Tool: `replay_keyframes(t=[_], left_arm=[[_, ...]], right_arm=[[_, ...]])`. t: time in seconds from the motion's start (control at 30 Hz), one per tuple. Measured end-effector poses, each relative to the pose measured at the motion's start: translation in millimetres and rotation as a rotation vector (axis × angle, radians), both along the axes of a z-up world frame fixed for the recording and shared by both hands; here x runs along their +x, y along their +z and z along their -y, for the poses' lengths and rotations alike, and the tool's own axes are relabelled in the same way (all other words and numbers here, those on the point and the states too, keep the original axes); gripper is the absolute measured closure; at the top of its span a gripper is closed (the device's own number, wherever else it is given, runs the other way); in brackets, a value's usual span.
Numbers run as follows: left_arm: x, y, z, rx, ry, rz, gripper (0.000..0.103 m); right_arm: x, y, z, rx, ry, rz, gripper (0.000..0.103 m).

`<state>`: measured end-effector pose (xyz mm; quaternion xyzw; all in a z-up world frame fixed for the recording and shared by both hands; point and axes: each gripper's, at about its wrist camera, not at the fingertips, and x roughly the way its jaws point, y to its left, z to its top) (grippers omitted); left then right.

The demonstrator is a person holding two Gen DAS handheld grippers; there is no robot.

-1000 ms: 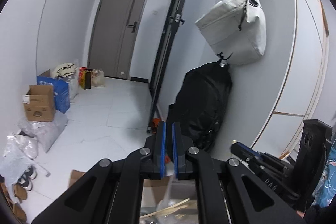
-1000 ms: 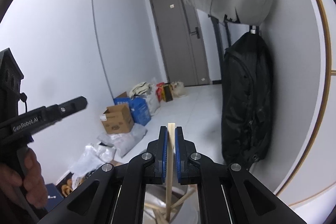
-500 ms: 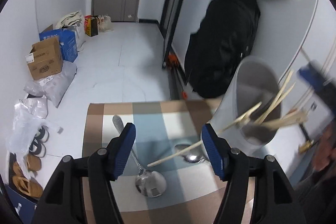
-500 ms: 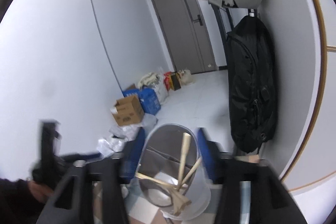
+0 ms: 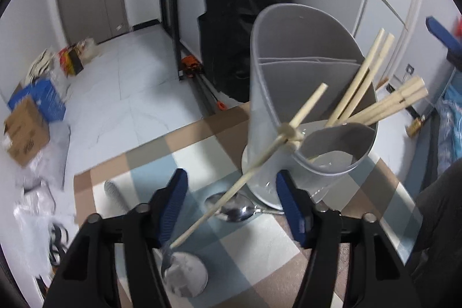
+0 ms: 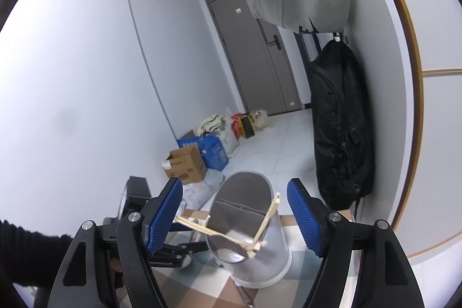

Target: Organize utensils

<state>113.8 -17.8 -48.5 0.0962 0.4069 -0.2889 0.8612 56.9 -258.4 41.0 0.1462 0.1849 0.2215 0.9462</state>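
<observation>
You opened your right gripper (image 6: pixel 234 214) and dropped its chopstick (image 6: pixel 267 220) into the grey holder (image 6: pixel 261 259), while your half-open, empty left gripper (image 5: pixel 231 201) dipped toward the spoons (image 5: pixel 234 211) on the mat.

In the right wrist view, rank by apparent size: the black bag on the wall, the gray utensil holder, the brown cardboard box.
1. Black bag, clearly largest.
2. Gray utensil holder.
3. Brown cardboard box, smallest.
The holder sits much nearer the camera than the box across the floor, so this order holds for the picture only, not for true size.
</observation>
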Motion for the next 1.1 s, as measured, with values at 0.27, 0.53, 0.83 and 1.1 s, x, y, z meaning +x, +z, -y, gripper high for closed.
replay_keyframes(t=[0.27,0.53,0.83,1.1], left_arm=[[-5.7,10.9,-13.9,-0.079,-0.010,0.025,0.101],[-15.9,24.1,-33.5,-0.155,0.121,0.090,0.103],[-37.4,96.1,-42.6,-0.293,0.208,0.275,0.103],[-46.5,141.4,-10.4,-0.370,0.118,0.372,0.103]], right_arm=[[-1.5,-2.1,6.3,0.014,-0.015,-0.008,0.028],[0.5,-6.6,-0.9,0.000,-0.004,-0.031,0.028],[7.5,-17.9,-3.8,-0.019,-0.012,-0.089,0.028],[5.0,-16.4,4.2,0.005,-0.024,-0.088,0.028]])
